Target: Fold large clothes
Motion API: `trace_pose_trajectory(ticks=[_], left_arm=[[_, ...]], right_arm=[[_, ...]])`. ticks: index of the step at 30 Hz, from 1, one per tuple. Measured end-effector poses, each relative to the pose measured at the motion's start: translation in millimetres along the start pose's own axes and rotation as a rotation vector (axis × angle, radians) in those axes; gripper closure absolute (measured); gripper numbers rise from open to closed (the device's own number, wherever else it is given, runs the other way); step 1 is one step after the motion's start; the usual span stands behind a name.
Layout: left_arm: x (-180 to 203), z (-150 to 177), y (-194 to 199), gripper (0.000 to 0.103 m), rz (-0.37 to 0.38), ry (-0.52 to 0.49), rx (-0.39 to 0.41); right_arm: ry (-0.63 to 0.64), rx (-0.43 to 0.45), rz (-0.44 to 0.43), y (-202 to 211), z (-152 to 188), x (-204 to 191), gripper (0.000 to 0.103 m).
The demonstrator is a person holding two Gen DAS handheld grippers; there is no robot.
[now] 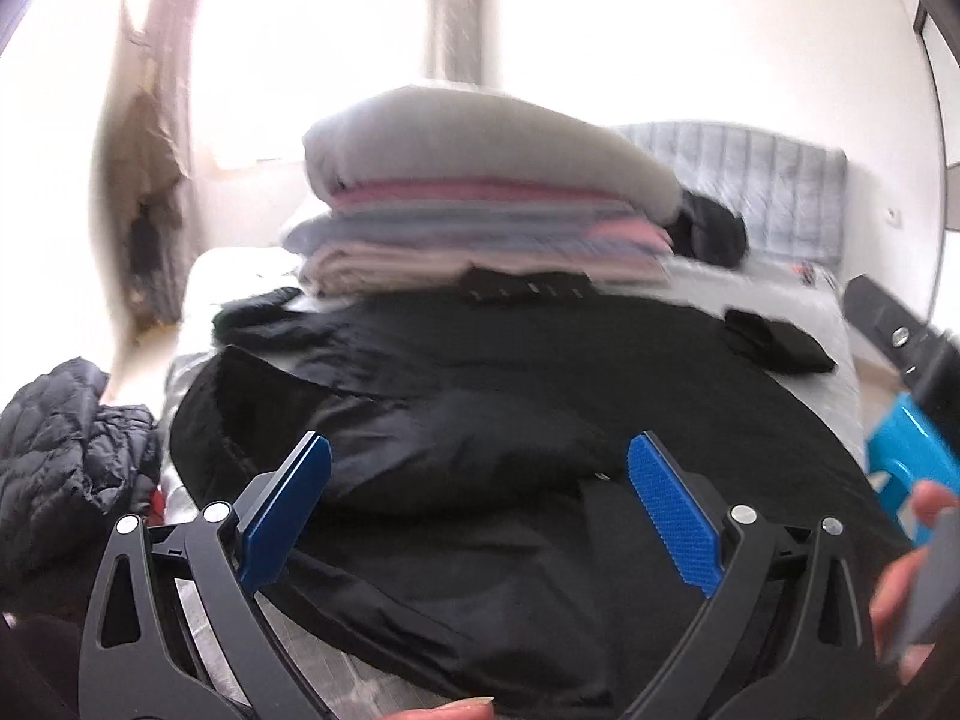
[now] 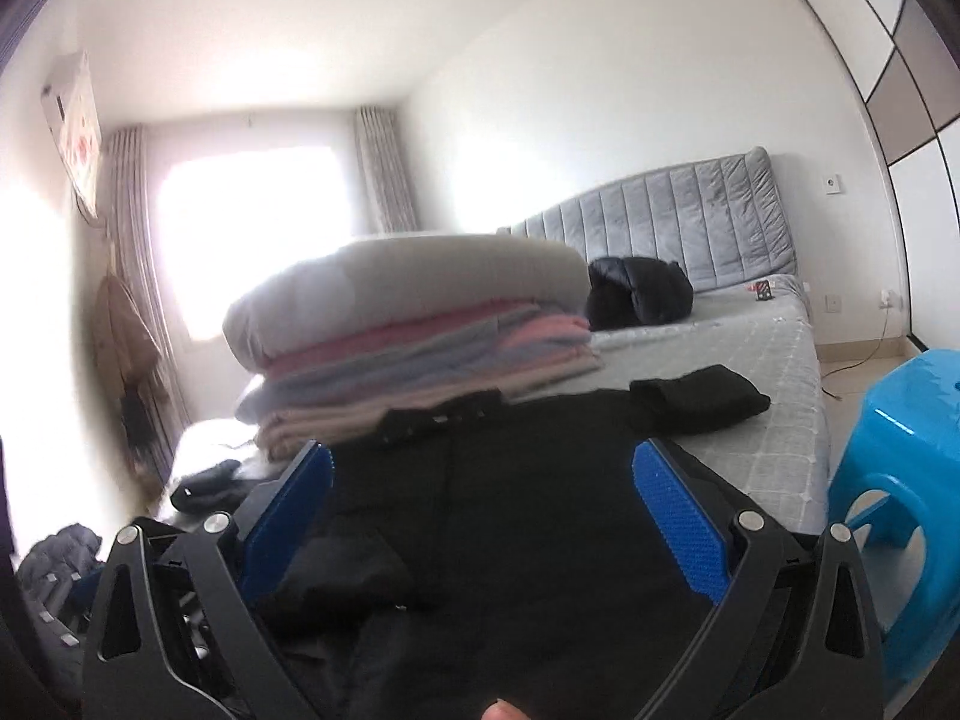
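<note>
Both sets of jaws stand wide apart and hold nothing. The left gripper (image 1: 480, 480) hangs above the black garment (image 1: 480, 396), its blue pads (image 1: 288, 510) spread over the cloth without touching it that I can tell. The right gripper (image 2: 480, 492) is likewise spread above the same garment (image 2: 510, 510), which lies spread out on the near end of the bed (image 2: 774, 372). Behind the garment sits a stack of folded bedding (image 2: 408, 324), grey on top with pink and pale layers under it. A small dark folded piece (image 2: 702, 396) lies just beside the garment's far right edge. A black puffy jacket (image 2: 642, 291) rests near the grey headboard (image 2: 690, 222). A blue stool (image 2: 900, 468) stands beside the bed on the right. Another dark quilted jacket (image 1: 66, 456) lies at the left.
</note>
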State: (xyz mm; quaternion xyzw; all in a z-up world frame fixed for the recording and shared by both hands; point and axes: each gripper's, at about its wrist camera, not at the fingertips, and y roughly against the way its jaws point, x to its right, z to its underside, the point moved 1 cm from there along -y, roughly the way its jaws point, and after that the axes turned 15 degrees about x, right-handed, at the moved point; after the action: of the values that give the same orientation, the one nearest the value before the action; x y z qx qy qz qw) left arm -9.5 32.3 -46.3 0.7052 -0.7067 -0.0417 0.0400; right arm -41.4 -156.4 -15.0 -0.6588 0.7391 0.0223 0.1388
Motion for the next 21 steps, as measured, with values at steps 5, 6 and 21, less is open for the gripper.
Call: trace_pose_trajectory(ticks=[5,6,21], left_arm=[[-15.4,8.2,-0.9,0.007,-0.011,0.077,-0.001],[-16.4,8.8,1.0,0.007,-0.018,0.079,0.004],[-26.5,20.8,-14.9,0.007,0.053,0.128,-0.142]], right_arm=[[0.076,-0.097,-0.061,-0.8,25.2,-27.6,0.005],[0.057,-0.11,-0.076,0.4,30.6,-30.3,0.005],[0.018,-0.113,-0.078,10.4,35.6,-32.7,0.005]])
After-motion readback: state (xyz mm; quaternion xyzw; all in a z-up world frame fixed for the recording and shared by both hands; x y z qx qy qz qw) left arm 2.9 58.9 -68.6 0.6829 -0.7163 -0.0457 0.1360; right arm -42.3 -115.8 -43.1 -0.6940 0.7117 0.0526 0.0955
